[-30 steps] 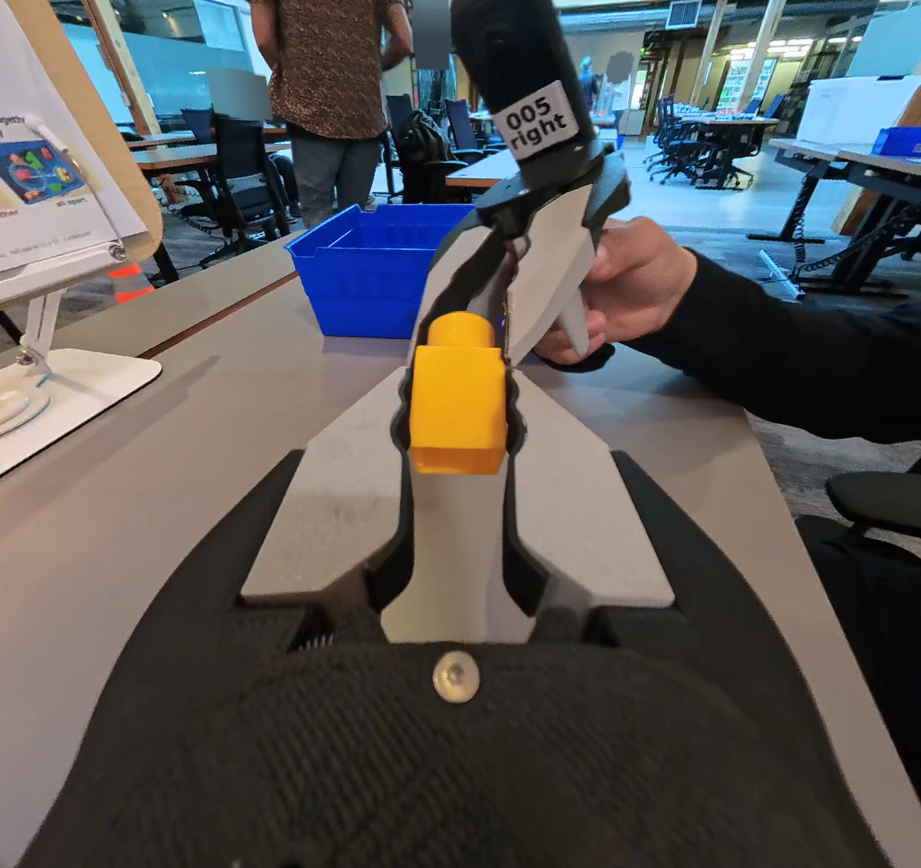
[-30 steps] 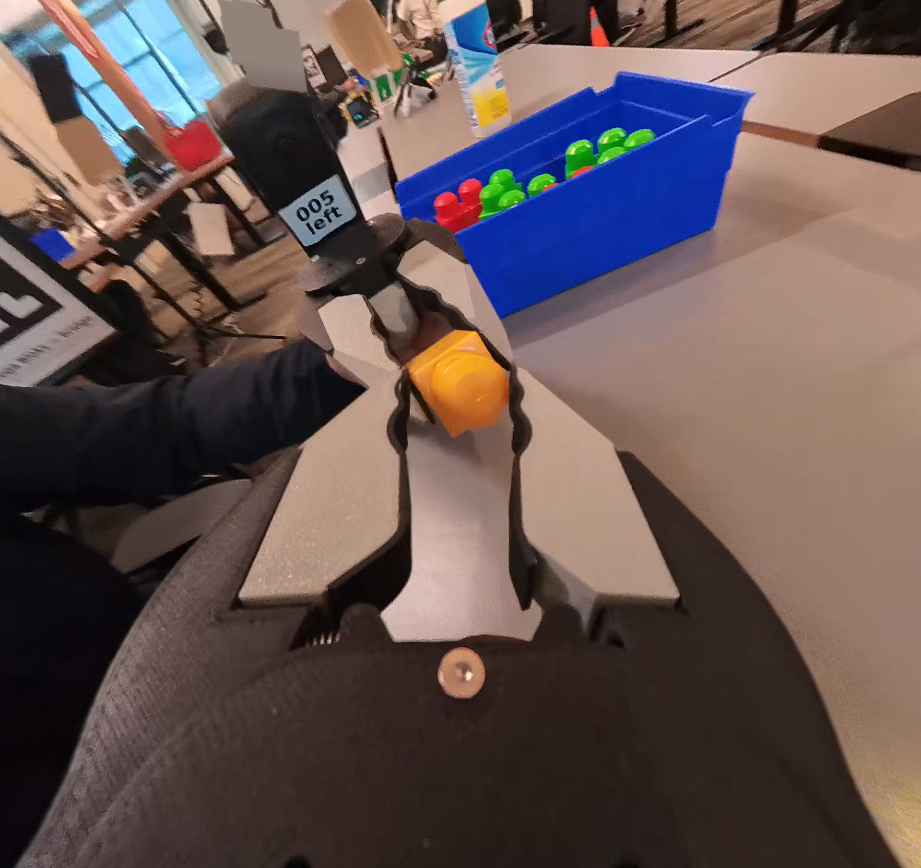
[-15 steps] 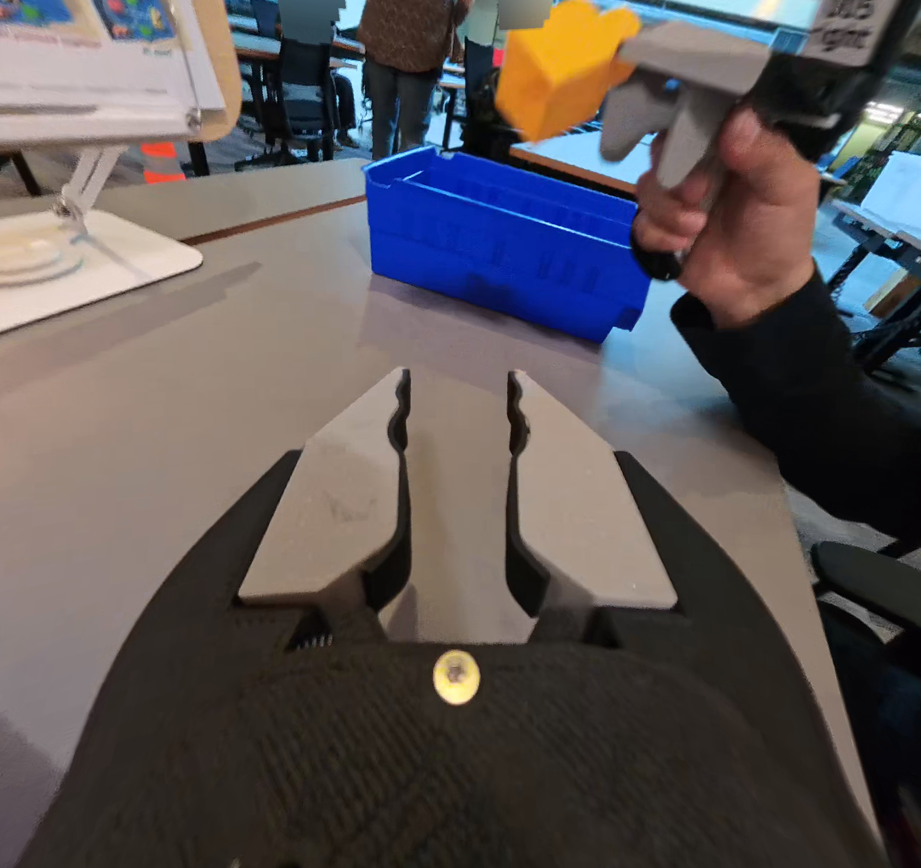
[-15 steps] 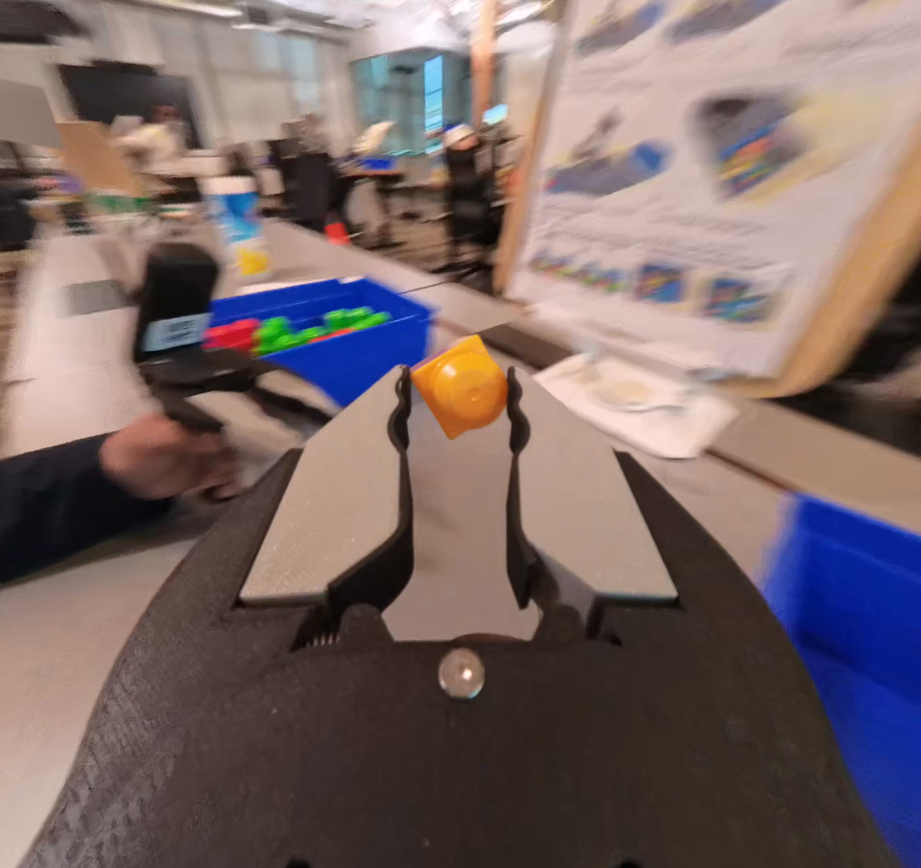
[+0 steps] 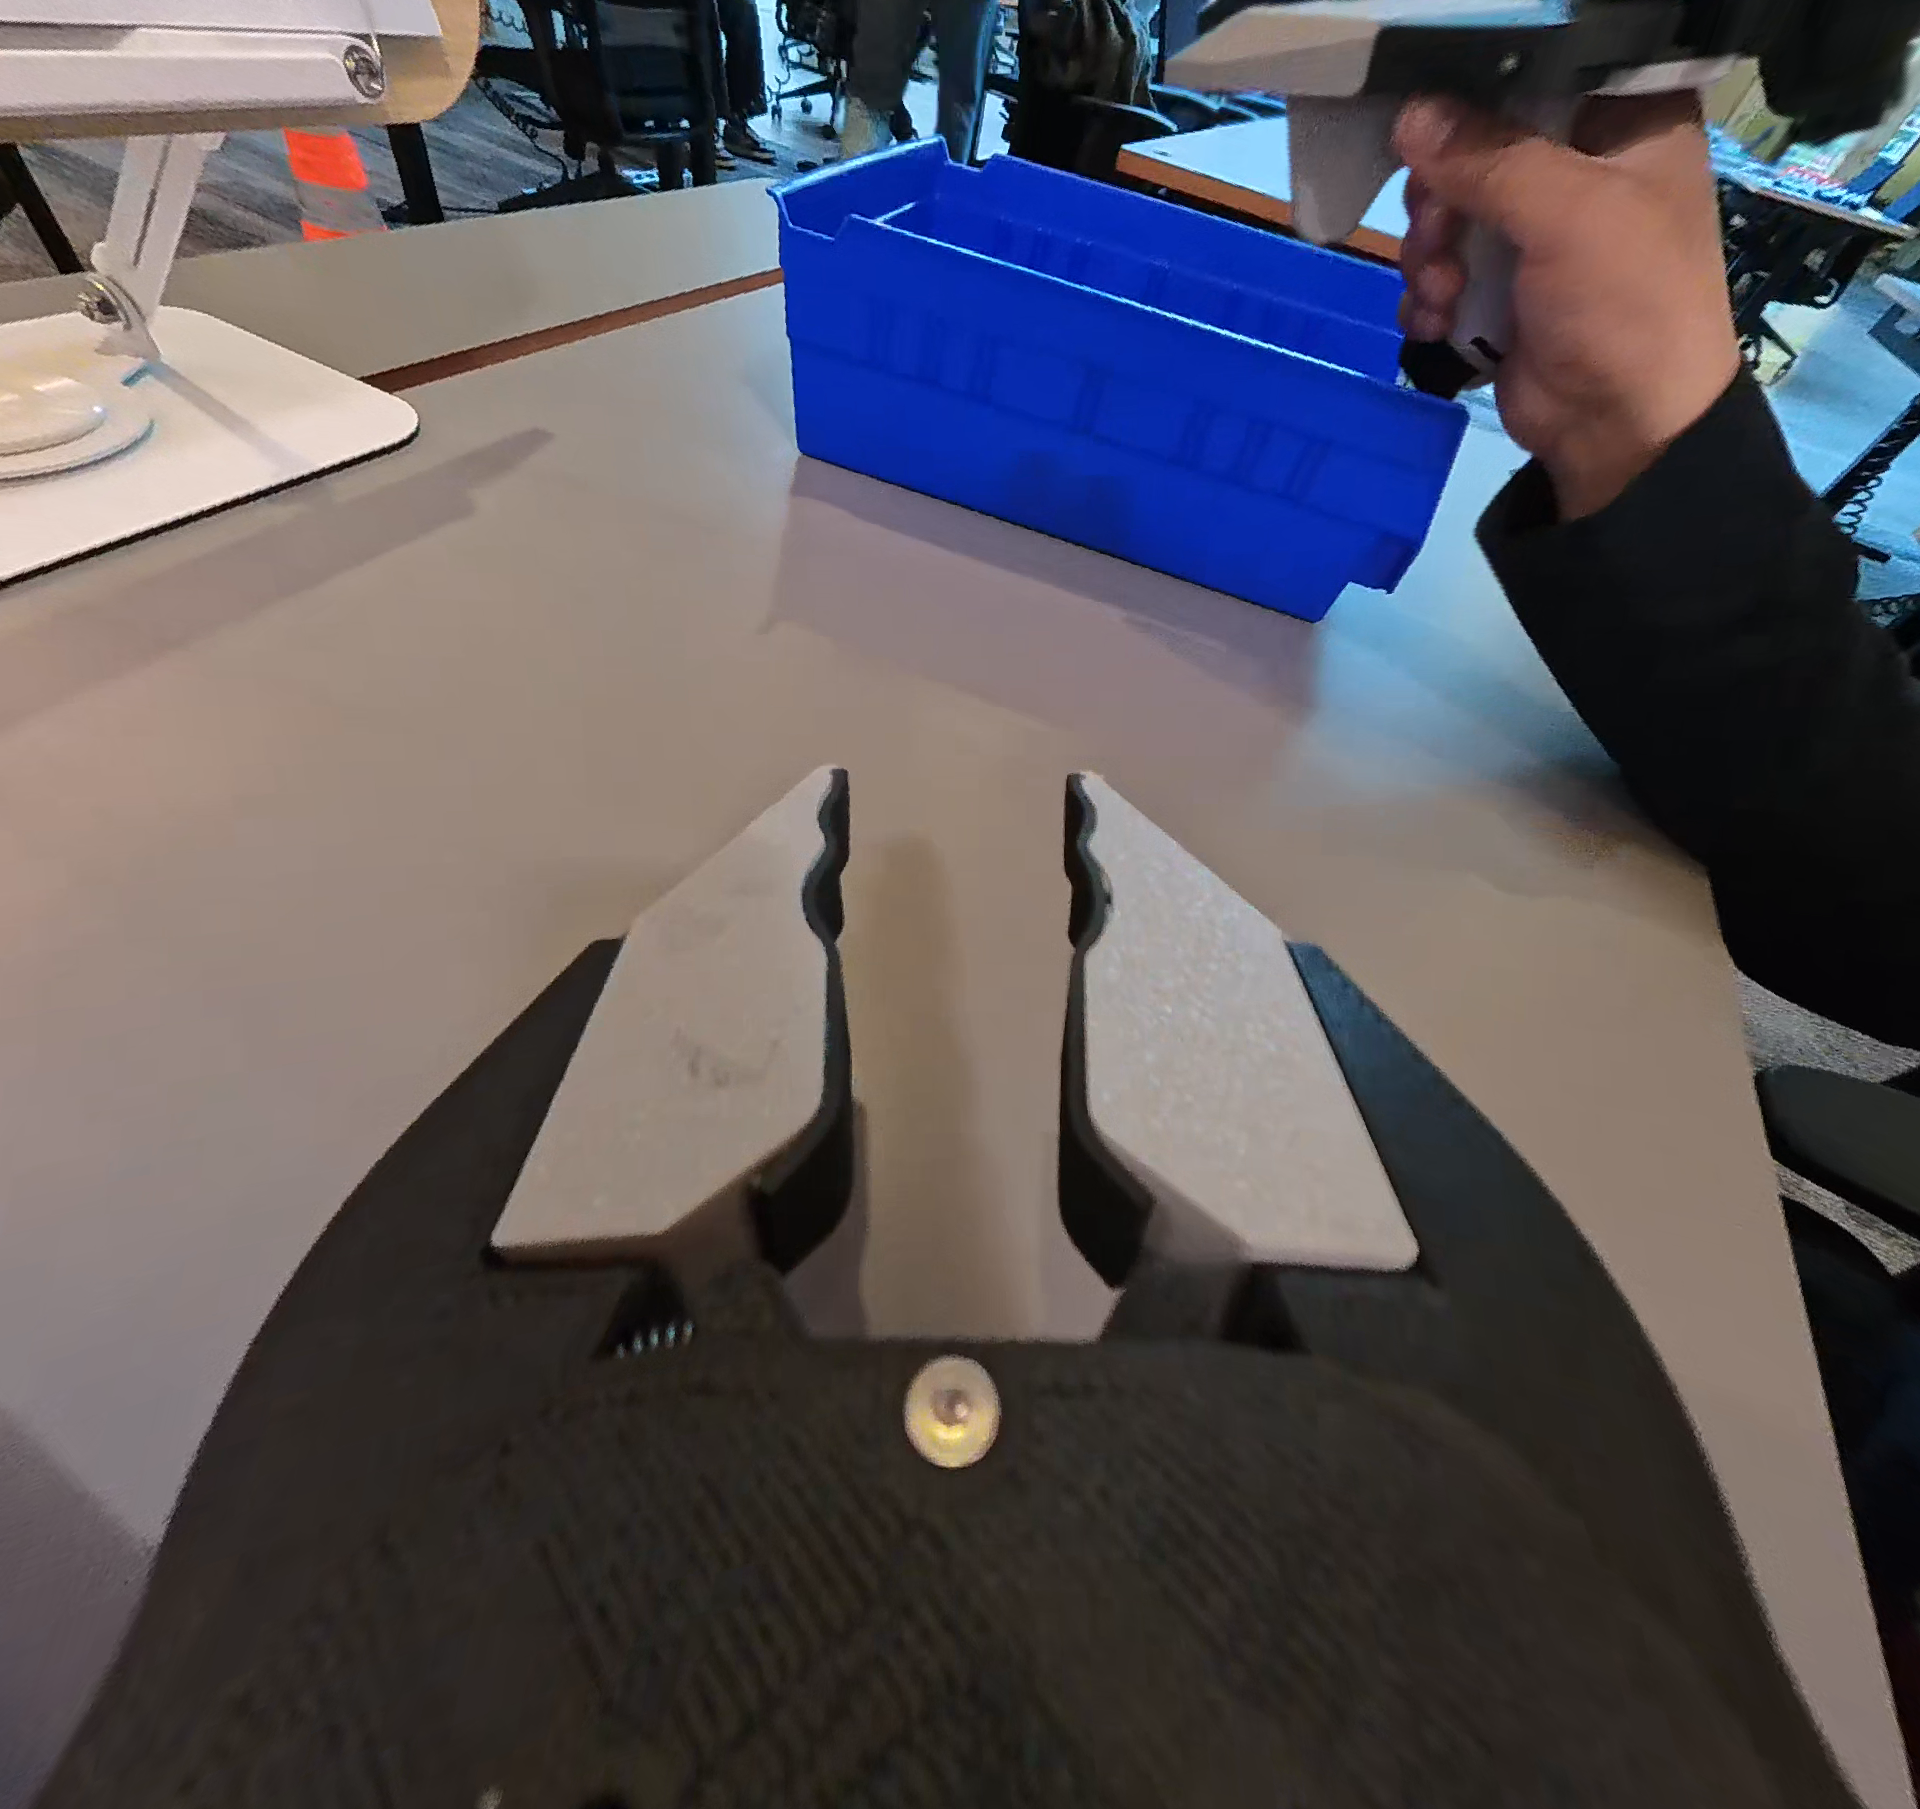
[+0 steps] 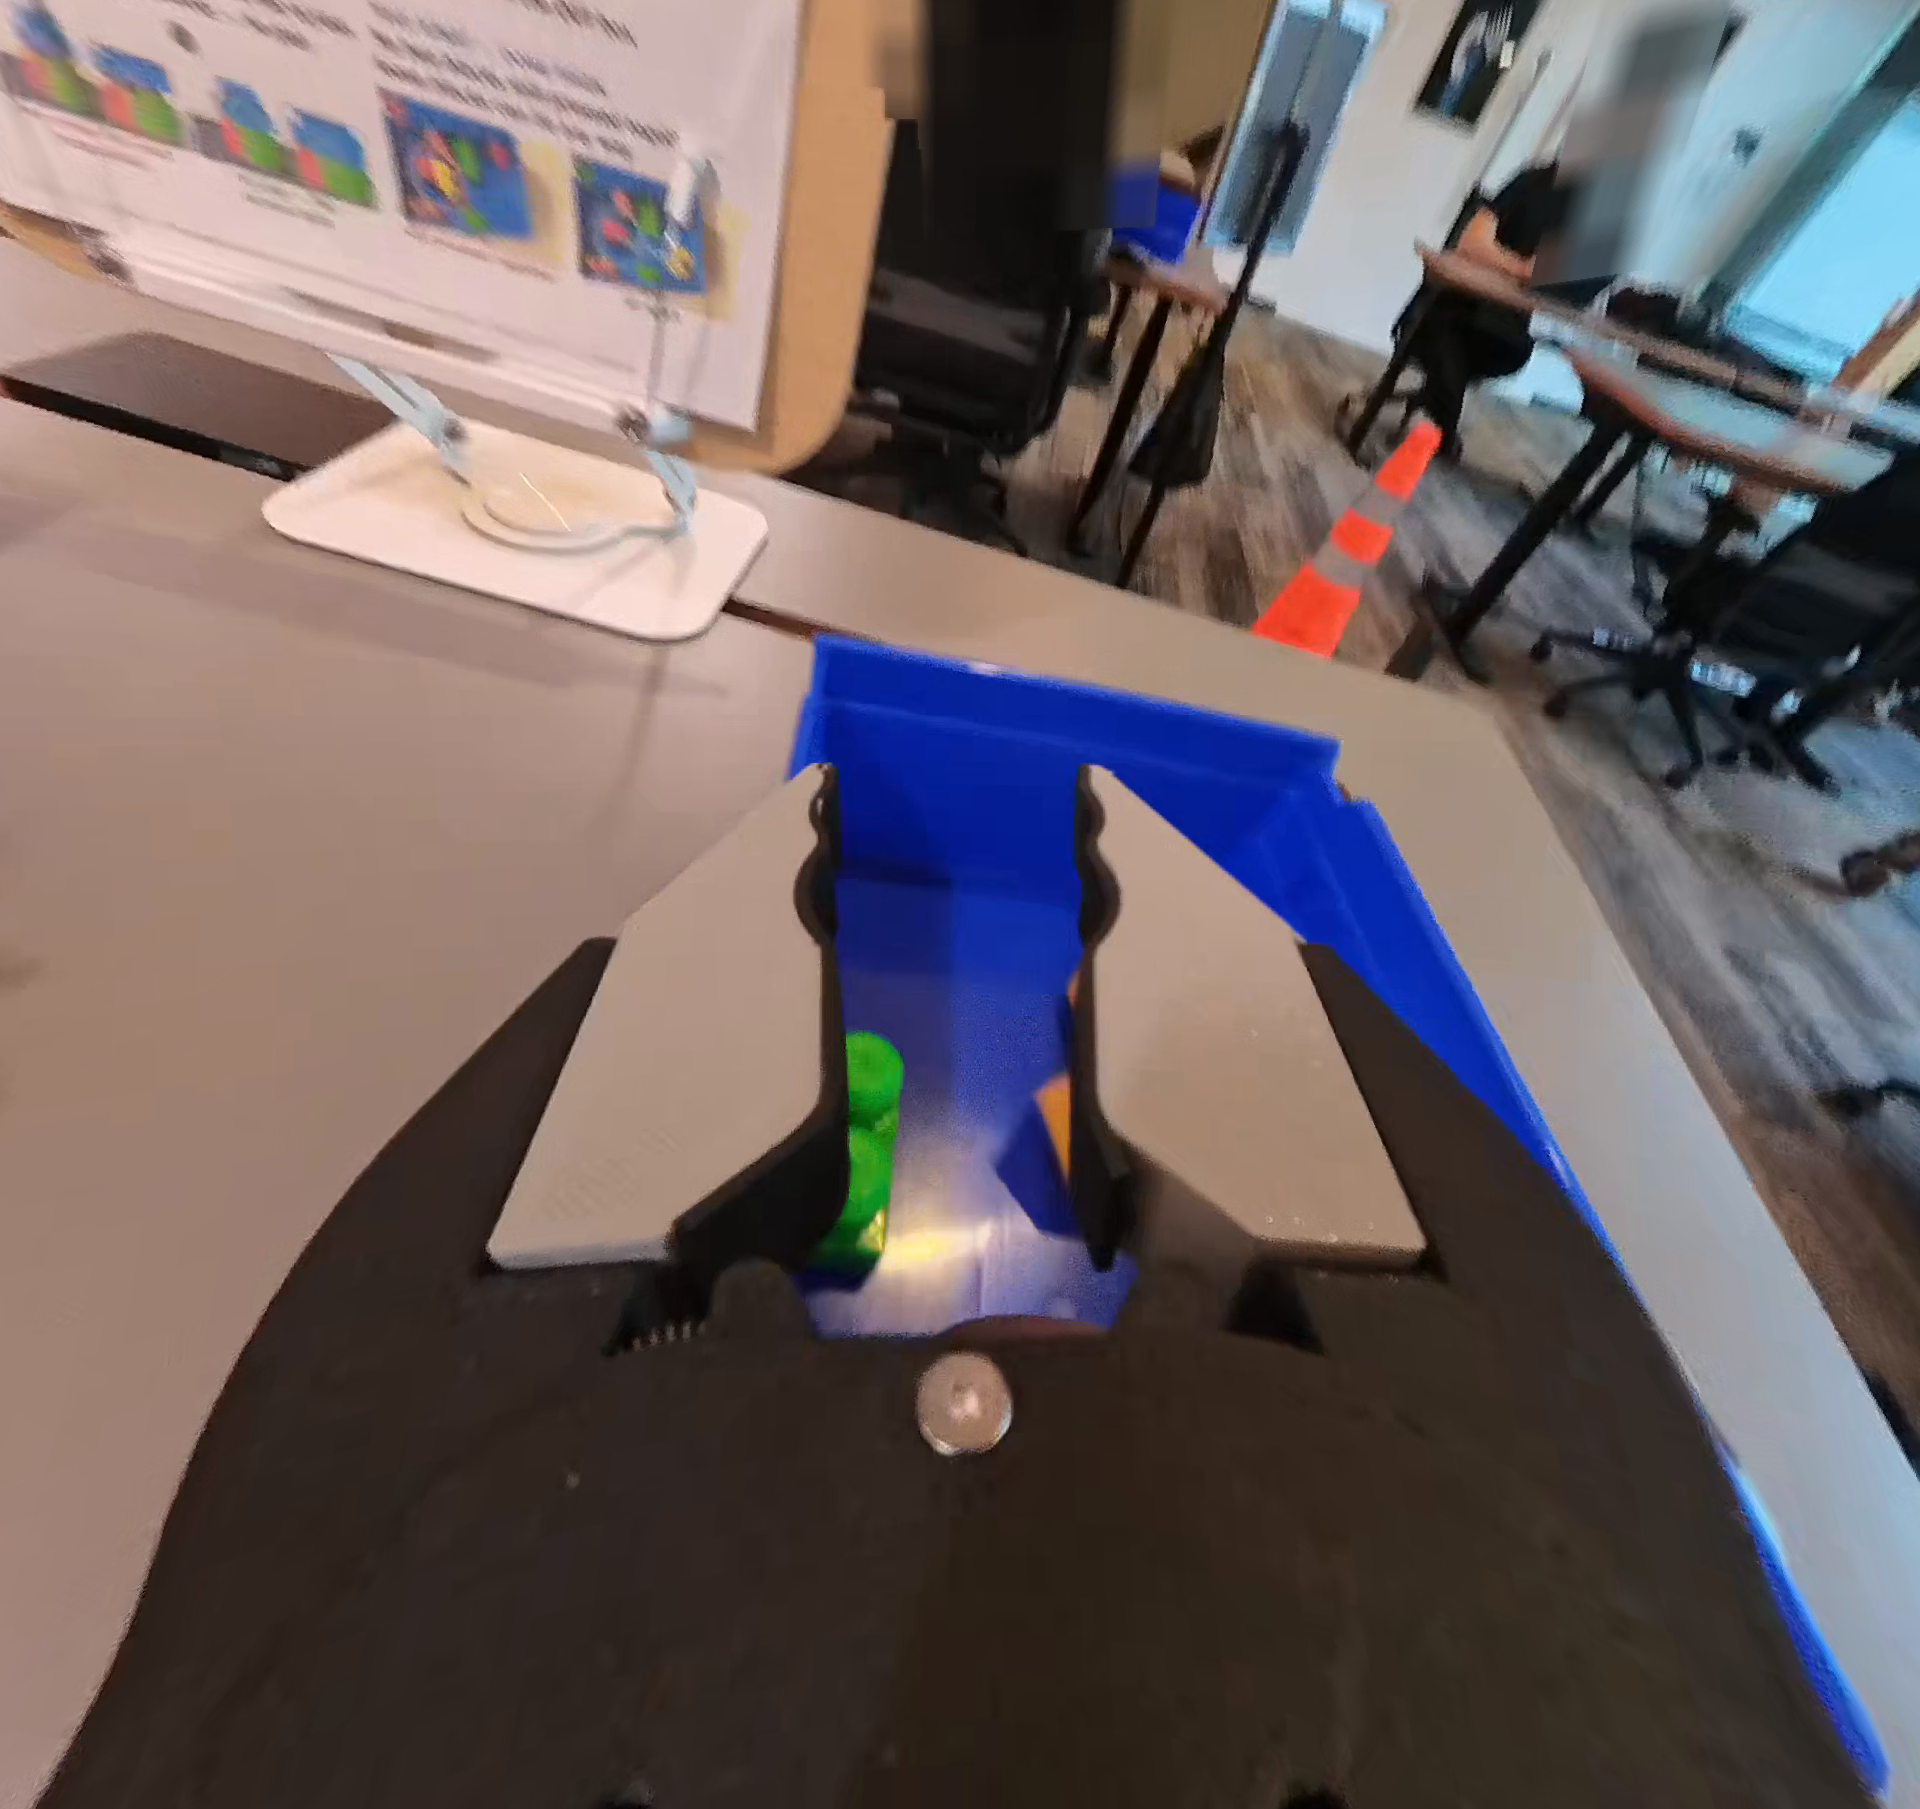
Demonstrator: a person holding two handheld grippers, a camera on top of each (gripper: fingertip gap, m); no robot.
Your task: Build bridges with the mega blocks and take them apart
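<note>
My left gripper (image 5: pixel 956 783) is open and empty, low over the bare grey table (image 5: pixel 520 720). The blue bin (image 5: pixel 1091 409) stands ahead of it. My right gripper (image 5: pixel 1247 45) shows in the left wrist view, held level above the bin's right end. In the right wrist view my right gripper (image 6: pixel 954 777) is open with nothing between its pads and looks down into the blue bin (image 6: pixel 1039 720). Green blocks (image 6: pixel 868 1136) lie on the bin floor on the left. A yellow-orange block (image 6: pixel 1055 1120) shows partly at the right finger's inner edge, down in the bin.
A white stand (image 5: pixel 187 429) holding a printed sheet is at the table's left; it also shows in the right wrist view (image 6: pixel 520 512). A person's hand and black sleeve (image 5: pixel 1558 305) hold the right gripper. An orange cone (image 6: pixel 1351 544) and office chairs lie beyond the table edge. Some 30 centimeters of space lies between my two pairs of fingers.
A second ago both grippers gripped the yellow block. The left let go, and the right carried it over the bin and opened. The block has left the grasp.
</note>
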